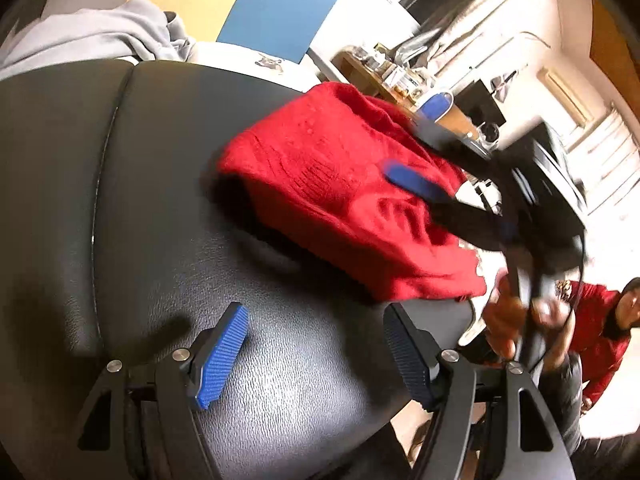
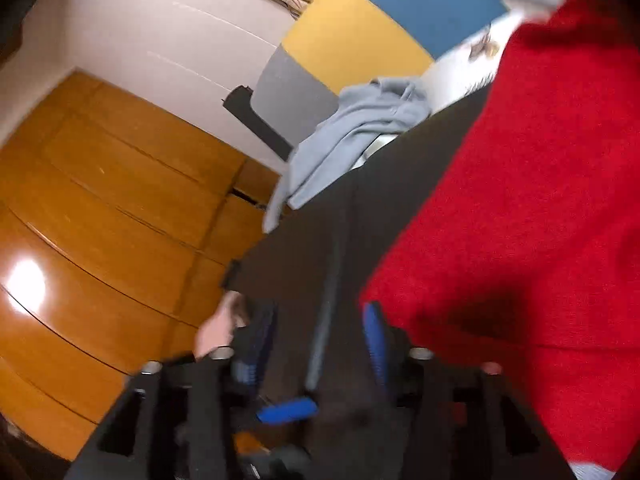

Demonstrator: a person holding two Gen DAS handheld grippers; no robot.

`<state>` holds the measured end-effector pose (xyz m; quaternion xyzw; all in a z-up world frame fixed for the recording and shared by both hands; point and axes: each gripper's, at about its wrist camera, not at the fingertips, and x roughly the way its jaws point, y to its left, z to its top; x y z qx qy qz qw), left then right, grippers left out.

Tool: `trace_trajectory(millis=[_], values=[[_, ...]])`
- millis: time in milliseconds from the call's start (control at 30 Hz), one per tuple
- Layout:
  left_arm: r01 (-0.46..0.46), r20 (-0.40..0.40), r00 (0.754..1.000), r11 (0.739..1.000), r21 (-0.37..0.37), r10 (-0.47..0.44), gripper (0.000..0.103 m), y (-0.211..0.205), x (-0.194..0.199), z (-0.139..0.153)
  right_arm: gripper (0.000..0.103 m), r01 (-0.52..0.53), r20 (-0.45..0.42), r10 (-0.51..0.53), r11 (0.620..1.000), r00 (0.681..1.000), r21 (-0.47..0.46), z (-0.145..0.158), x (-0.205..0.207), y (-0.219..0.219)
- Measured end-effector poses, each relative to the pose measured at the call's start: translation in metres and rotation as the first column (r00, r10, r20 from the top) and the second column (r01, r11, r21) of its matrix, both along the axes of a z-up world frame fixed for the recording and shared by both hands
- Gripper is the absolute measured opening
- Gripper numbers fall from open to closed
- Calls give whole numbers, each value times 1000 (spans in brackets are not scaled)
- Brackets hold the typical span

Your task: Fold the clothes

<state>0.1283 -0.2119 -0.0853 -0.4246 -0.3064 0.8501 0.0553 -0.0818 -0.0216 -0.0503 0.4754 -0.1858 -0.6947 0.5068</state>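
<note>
A red knitted garment [image 1: 340,188] lies bunched on a black leather surface [image 1: 180,200]. My left gripper [image 1: 316,356] is open and empty just above the leather, short of the garment's near edge. My right gripper [image 1: 424,188] shows blurred in the left wrist view, resting over the garment's right side. In the right wrist view the red garment [image 2: 540,200] fills the right half, and my right gripper [image 2: 316,344] is open, its right blue pad [image 2: 376,340] beside the cloth's lower edge. The left gripper's blue pad [image 2: 286,410] shows below it.
A grey hoodie [image 1: 100,36] lies piled at the far edge of the black surface; it also shows in the right wrist view [image 2: 360,128]. Blue and yellow wall panels [image 1: 280,12] stand behind. A cluttered desk [image 1: 432,92] is at the right, and a wooden floor [image 2: 100,220] lies below.
</note>
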Motion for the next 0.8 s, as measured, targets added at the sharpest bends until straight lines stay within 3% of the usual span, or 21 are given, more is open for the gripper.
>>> trace_trajectory(millis=[100, 167, 300, 367, 500, 600, 633, 700, 800], values=[[-14, 26, 1000, 997, 74, 12, 72, -5, -11, -13, 68, 120, -140, -96, 978, 986, 173, 8, -11, 41], [-19, 45, 999, 992, 127, 14, 72, -9, -23, -23, 74, 216, -214, -153, 925, 965, 311, -1, -21, 68], [-78, 43, 996, 989, 127, 73, 72, -9, -43, -31, 74, 291, -178, -234, 837, 956, 464, -40, -46, 110], [-124, 49, 992, 983, 136, 118, 72, -14, -57, -35, 74, 289, -150, -247, 812, 957, 507, -54, -52, 113], [-192, 83, 980, 963, 189, 179, 72, -27, -83, -47, 91, 272, -154, -225, 836, 962, 476, -51, -27, 104], [-222, 94, 974, 938, 267, 204, 73, -28, -95, -52, 99, 206, -179, -129, 823, 975, 529, -46, 5, 82], [-222, 102, 974, 939, 263, 201, 73, -25, -99, -54, 101, 175, -164, -102, 827, 981, 535, -41, 17, 74], [-202, 121, 976, 958, 206, 180, 72, -16, -108, -55, 103, 98, -94, -60, 870, 994, 484, -34, 36, 64], [-143, 119, 984, 985, 92, 132, 60, -8, -118, -50, 103, -65, 99, 37, 953, 994, 297, -29, 60, 55]])
